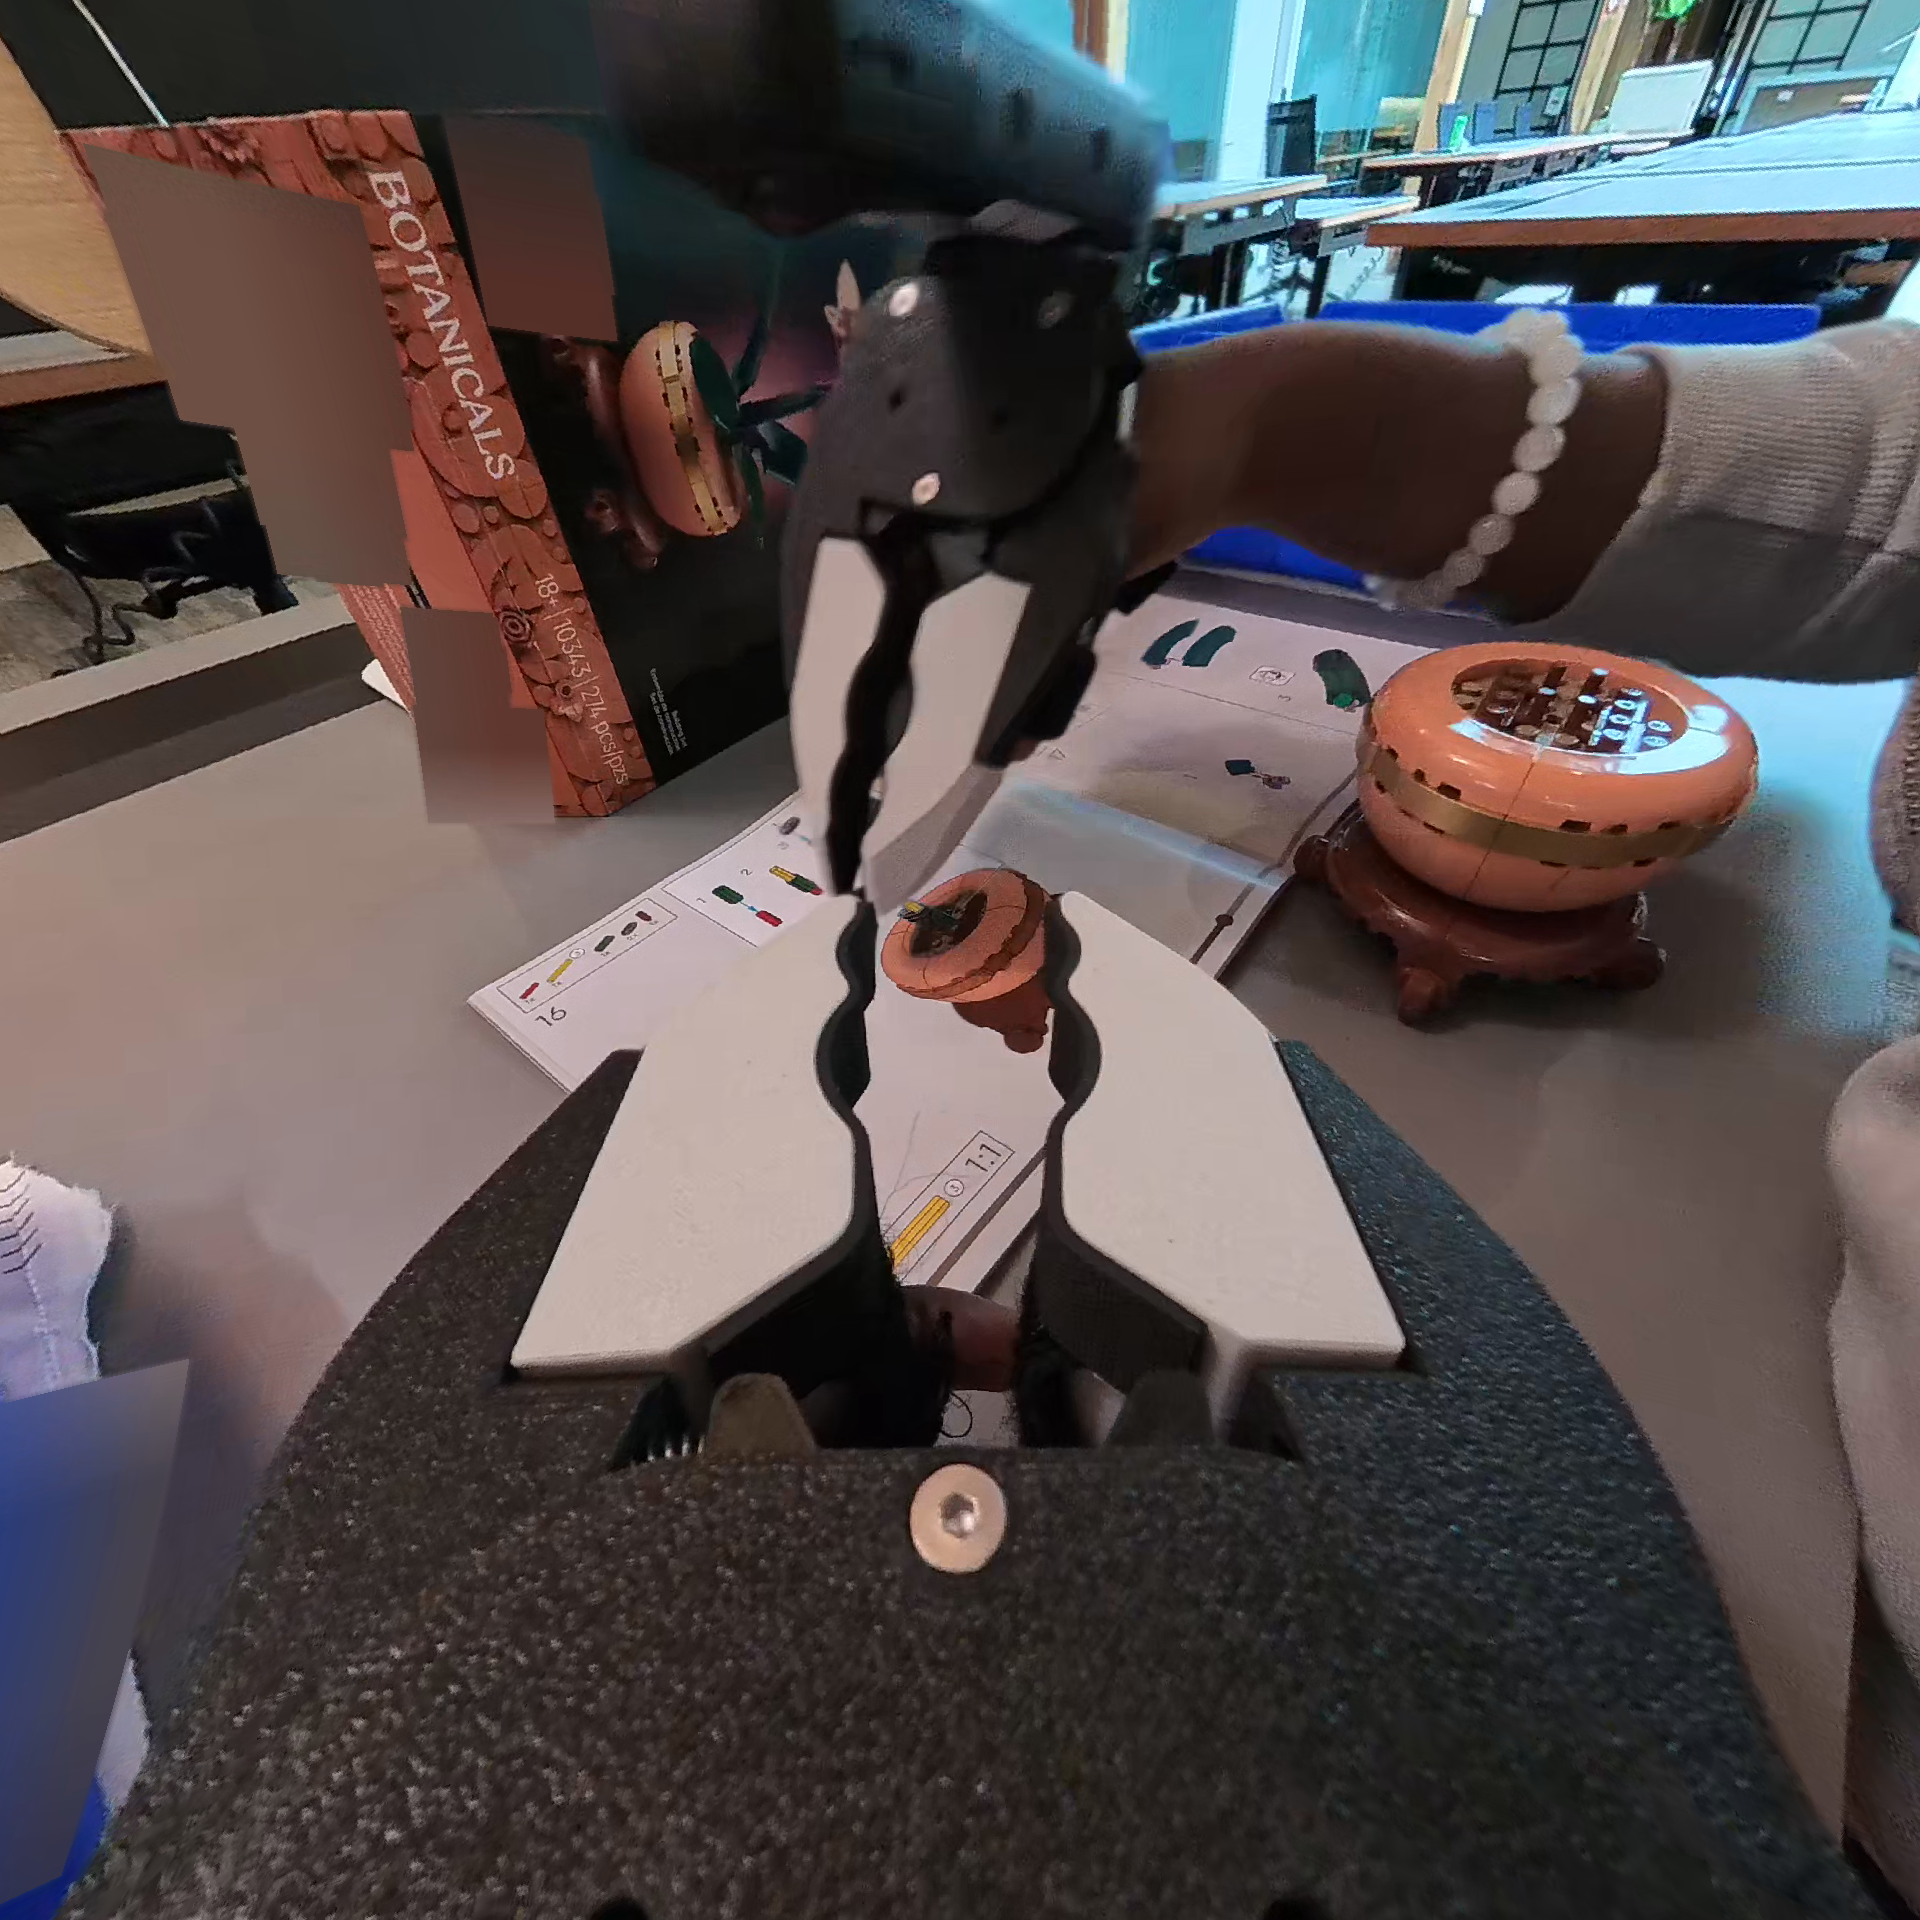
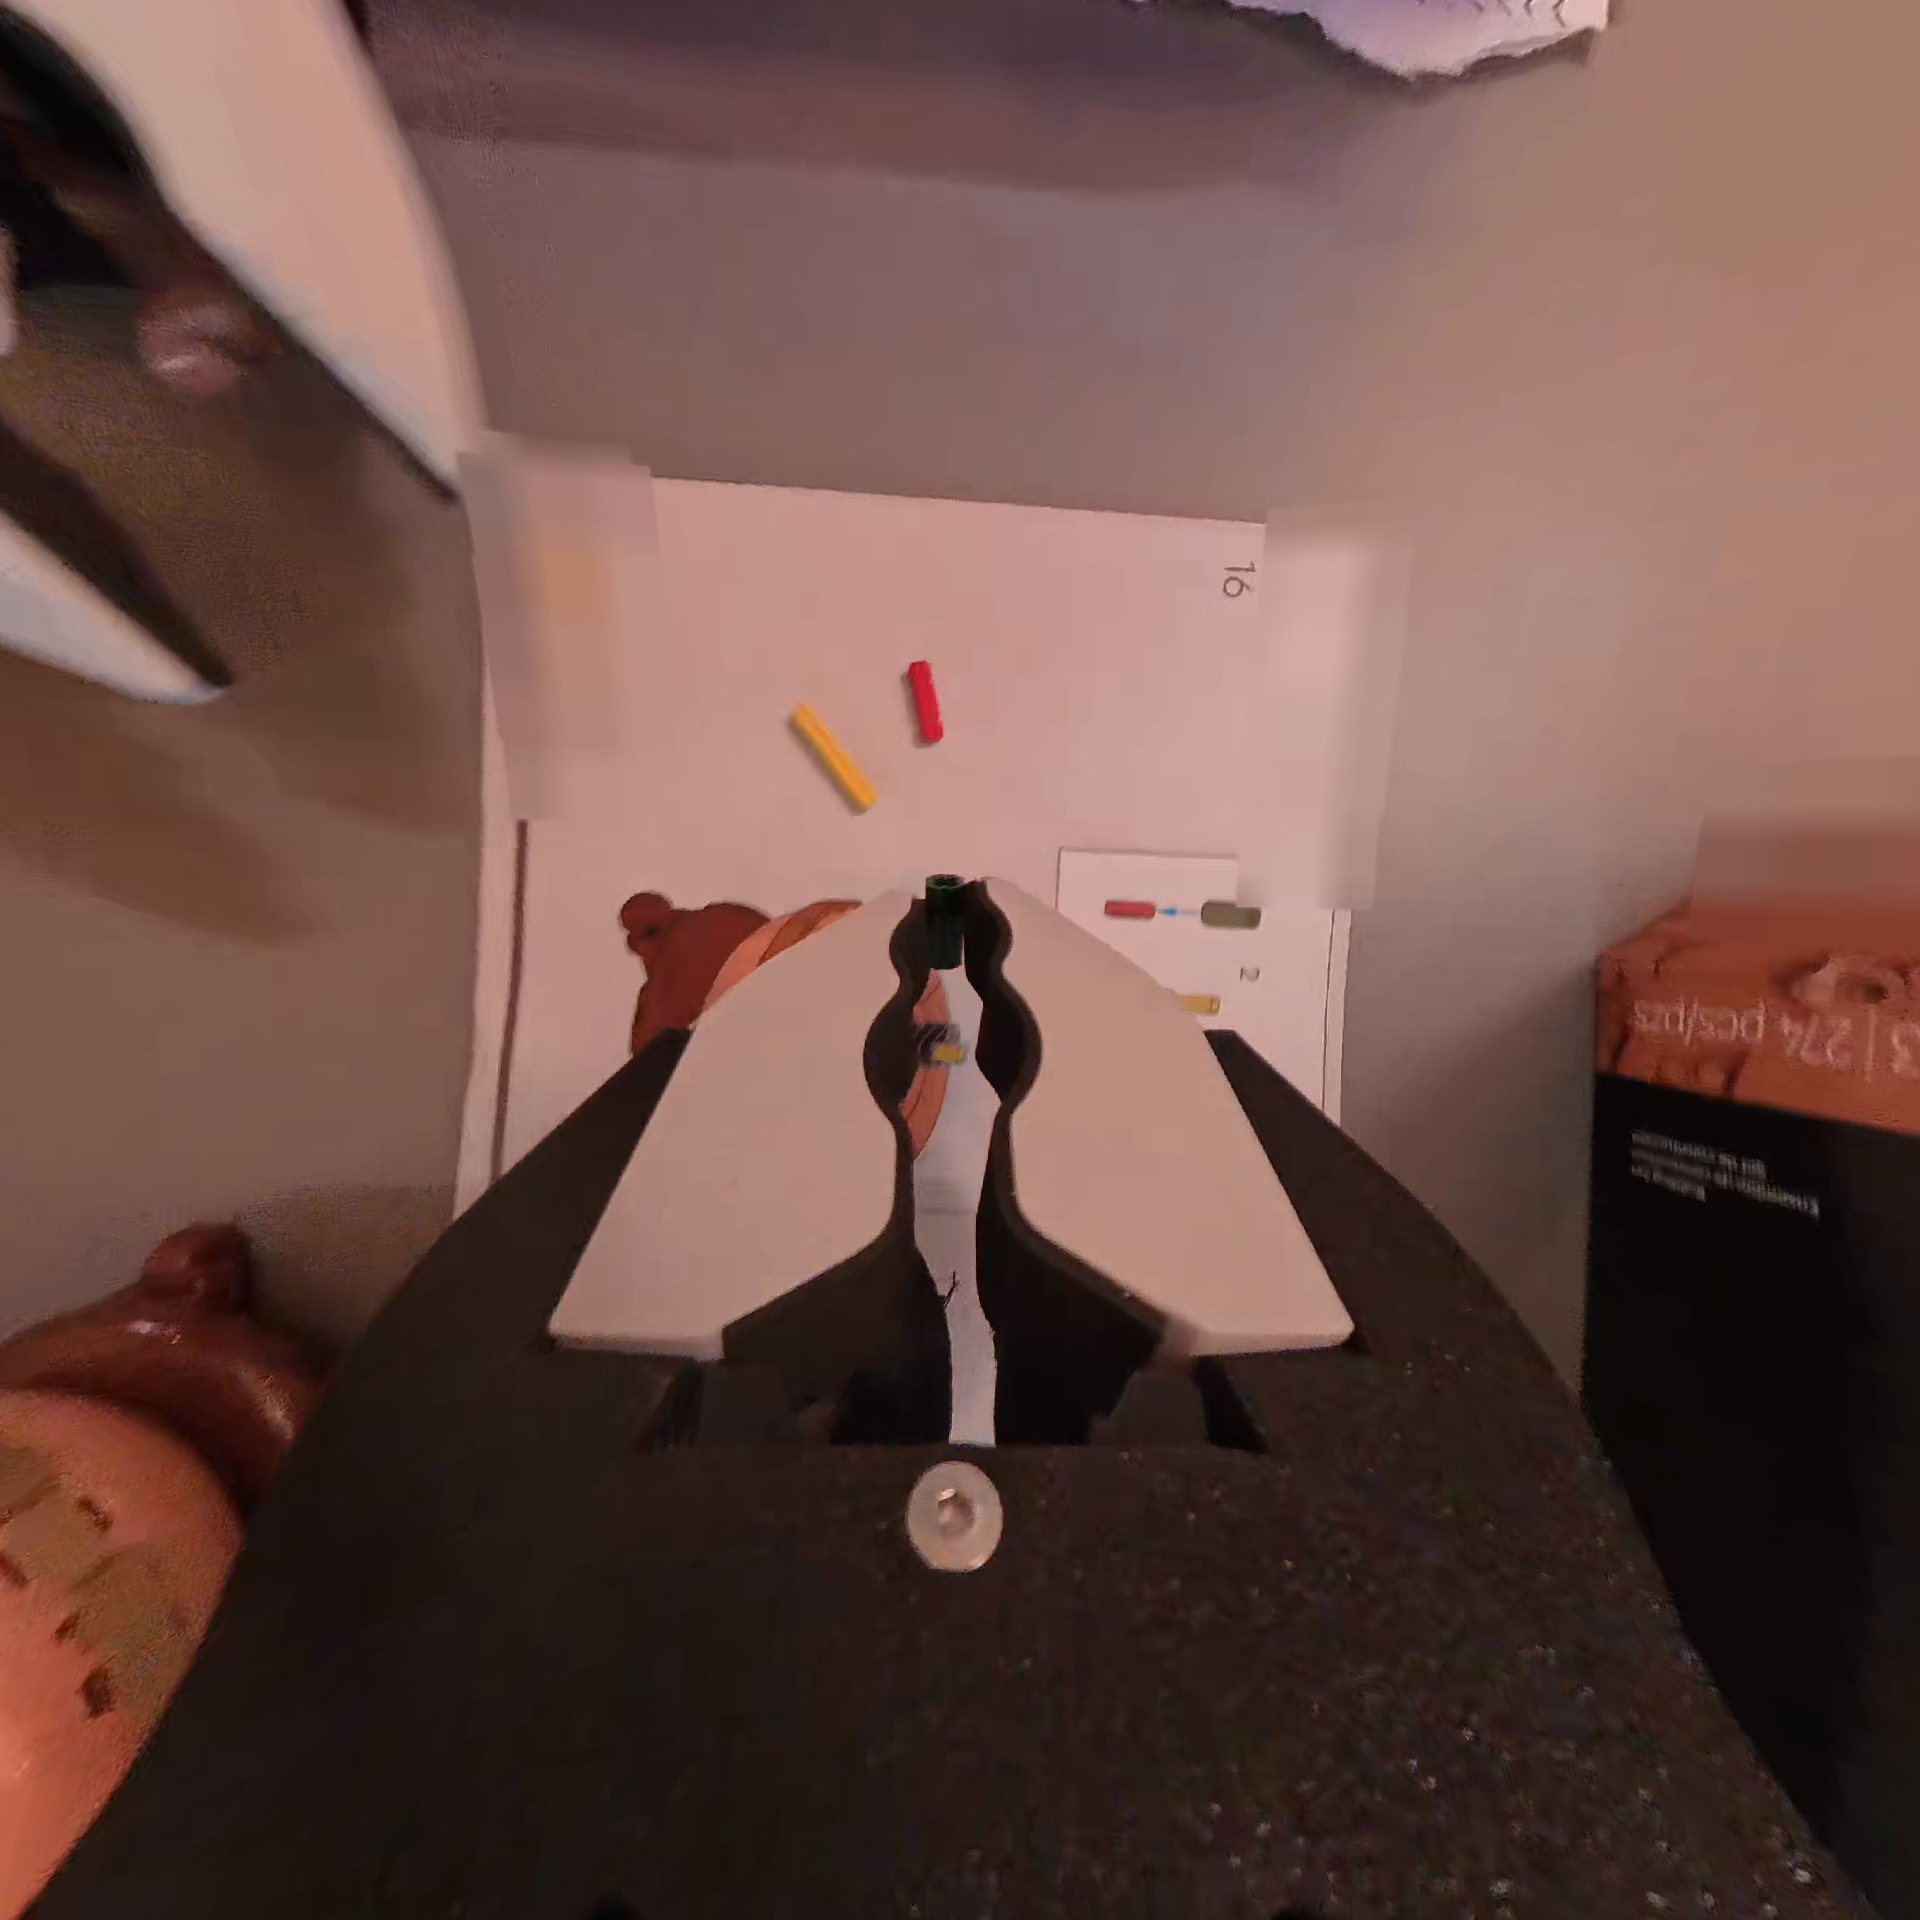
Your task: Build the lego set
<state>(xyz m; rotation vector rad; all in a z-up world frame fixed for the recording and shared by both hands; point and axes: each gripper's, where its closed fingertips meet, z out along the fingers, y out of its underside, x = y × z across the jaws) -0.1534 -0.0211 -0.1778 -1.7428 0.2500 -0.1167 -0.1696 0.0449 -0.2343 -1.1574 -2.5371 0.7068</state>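
My right gripper [image 2: 943, 902] is shut on a small dark green piece [image 2: 943, 914] at its tips. It points down over the open instruction booklet [image 2: 1091, 665]. In the left wrist view it [image 1: 862, 883] comes down from above, just past my left fingertips. My left gripper [image 1: 966, 914] is open and empty above the booklet [image 1: 1143, 831]; it shows blurred in the right wrist view [image 2: 327, 582]. A yellow rod [image 2: 831, 758] and a red rod [image 2: 925, 701] lie on the page. The built orange pot on its brown stand [image 1: 1538, 790] is on the right.
The set's box [image 1: 520, 468] stands at the back left on the grey table [image 1: 260, 987]; it also shows in the right wrist view [image 2: 1756, 1247]. A person's arm with a white bead bracelet [image 1: 1527, 447] reaches in from the right. A white cloth [image 1: 42, 1268] lies at the left edge. The gap from one gripper's tips to the other's is roughly 9 cm. From the right gripper's tips to the yellow rod [image 2: 831, 758] is close to 4 cm.
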